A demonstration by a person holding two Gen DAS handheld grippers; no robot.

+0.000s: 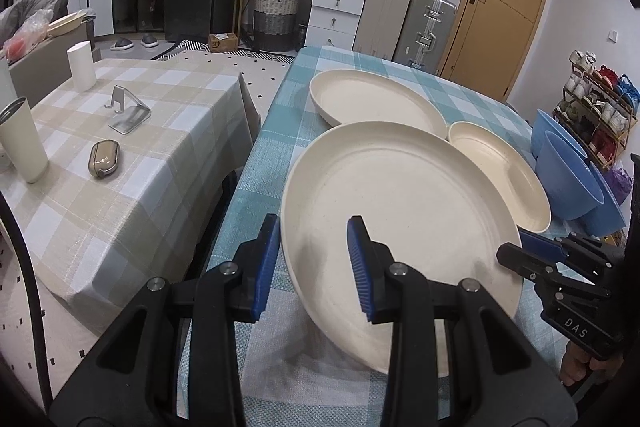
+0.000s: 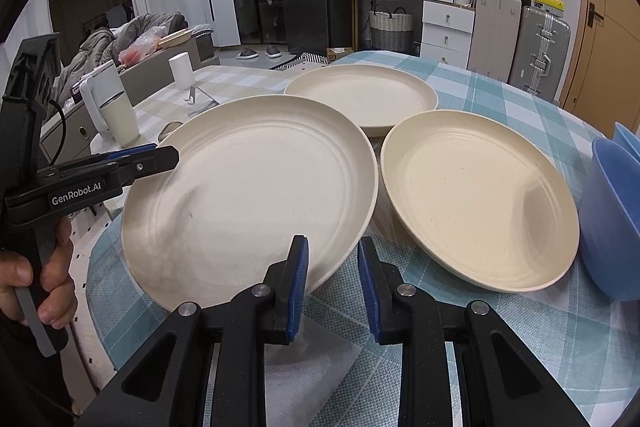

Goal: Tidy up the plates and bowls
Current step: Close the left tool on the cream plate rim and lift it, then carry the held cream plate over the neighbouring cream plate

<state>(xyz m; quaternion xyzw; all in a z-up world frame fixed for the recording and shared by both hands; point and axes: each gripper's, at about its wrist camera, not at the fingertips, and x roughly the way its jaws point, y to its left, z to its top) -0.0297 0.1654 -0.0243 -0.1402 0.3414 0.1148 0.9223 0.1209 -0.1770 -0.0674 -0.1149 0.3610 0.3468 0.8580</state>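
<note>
At the near plate's (image 2: 248, 195) opposite rims, I have my left gripper (image 1: 314, 267) and right gripper (image 2: 332, 291) each clamped on its edge, holding it tilted above the checked cloth (image 2: 500, 347). If either pinch slips, it may drop onto the neighbouring plate (image 2: 480, 203).

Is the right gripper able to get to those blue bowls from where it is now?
Probably not right away: the right gripper is clamped on the rim of the large cream plate, which the left gripper also holds. The blue bowls sit beyond the second plate.
</note>
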